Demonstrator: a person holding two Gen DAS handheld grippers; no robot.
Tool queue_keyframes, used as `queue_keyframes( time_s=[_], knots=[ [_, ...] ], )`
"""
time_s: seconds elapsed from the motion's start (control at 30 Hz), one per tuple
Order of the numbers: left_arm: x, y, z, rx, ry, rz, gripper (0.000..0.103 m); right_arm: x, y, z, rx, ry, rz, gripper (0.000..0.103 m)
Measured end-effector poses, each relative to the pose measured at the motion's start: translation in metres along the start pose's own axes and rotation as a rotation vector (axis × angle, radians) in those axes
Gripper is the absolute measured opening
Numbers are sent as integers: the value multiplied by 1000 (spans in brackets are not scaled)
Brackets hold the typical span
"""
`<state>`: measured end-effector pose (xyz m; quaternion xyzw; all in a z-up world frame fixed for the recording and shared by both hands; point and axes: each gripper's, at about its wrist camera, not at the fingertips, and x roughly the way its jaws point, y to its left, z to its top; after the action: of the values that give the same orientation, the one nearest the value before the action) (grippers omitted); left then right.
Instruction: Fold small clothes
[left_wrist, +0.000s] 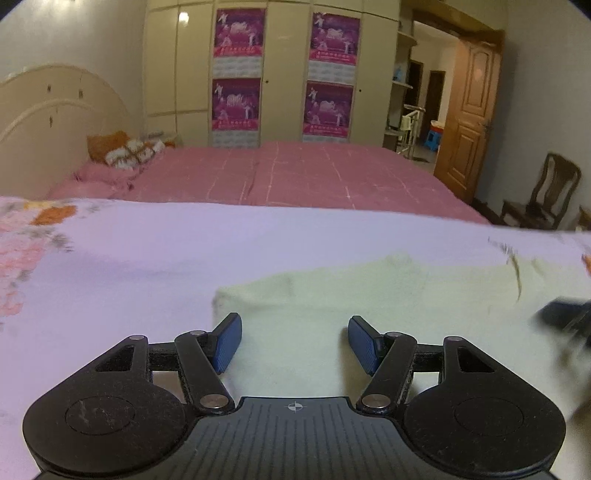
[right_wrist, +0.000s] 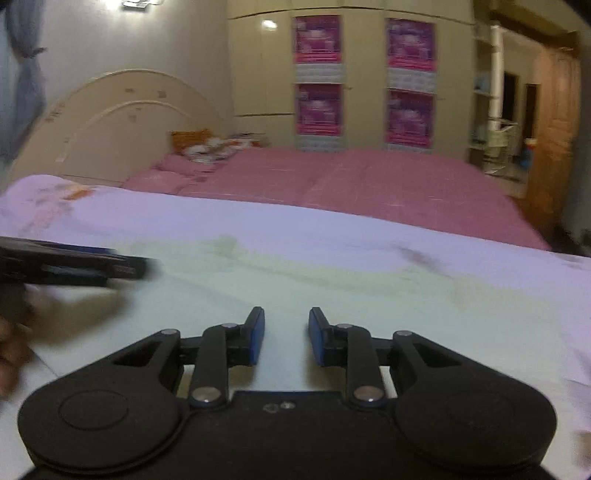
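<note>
A pale cream garment (left_wrist: 369, 295) lies flat on a white floral sheet (left_wrist: 129, 251), directly under and ahead of the left gripper (left_wrist: 294, 343), whose blue pads (left_wrist: 227, 343) are spread wide with nothing between them. The left wrist view shows the garment's left edge just beyond the left pad, and at its far right a dark blur that is the right gripper (left_wrist: 561, 317). The right wrist view shows the right gripper (right_wrist: 287, 336) over the same cloth (right_wrist: 332, 288), its jaws apart but narrower and empty; to its left, the left gripper (right_wrist: 74, 264) appears as a blurred black bar. Only this view shows a grey curtain (right_wrist: 22, 74) at far left. Beyond both claws lies a pink bed (left_wrist: 295, 173).
</note>
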<state>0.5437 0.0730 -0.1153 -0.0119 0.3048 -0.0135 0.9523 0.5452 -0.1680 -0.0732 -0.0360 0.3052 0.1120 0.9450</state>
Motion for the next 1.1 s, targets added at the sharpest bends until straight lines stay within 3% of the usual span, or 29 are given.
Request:
queue_keyframes(
  time_s=[0.1, 0.2, 0.27, 0.37, 0.47, 0.6, 0.7, 0.8, 0.87, 0.9, 1.1],
  knots=[
    [-7, 11, -5, -33, 3, 37, 69, -17, -58, -13, 120, 1, -102, 25],
    [-30, -3, -8, -34, -40, 57, 69, -31, -88, -16, 200, 7, -111, 19],
    [-49, -28, -15, -21, -80, 13, 69, -44, -79, -13, 182, -20, -107, 27],
    [-59, -75, -28, 86, -74, -53, 69, -55, -46, -16, 120, -35, -14, 27],
    [-58, -97, -41, 149, -48, -49, 69, -56, -16, -24, 43, 3, 68, 24],
    [-61, -62, -40, 58, -26, -10, 69, -64, -14, -33, -61, 16, 31, 25],
    [-65, -35, -43, 4, -6, 11, 69, -61, -58, -37, 55, 40, -103, 25],
    [-69, -25, -46, -6, -5, 23, 69, -71, -85, -34, 163, 27, -105, 19],
    [-68, -21, -51, -28, 5, 16, 69, -83, -83, -36, 164, -7, -112, 29],
    [-67, -19, -54, -44, 3, 12, 69, -85, -83, -38, 169, -5, -112, 29],
    [-58, -16, -56, -47, 10, 17, 69, -58, -68, -36, 76, 63, -145, 22]
  ],
)
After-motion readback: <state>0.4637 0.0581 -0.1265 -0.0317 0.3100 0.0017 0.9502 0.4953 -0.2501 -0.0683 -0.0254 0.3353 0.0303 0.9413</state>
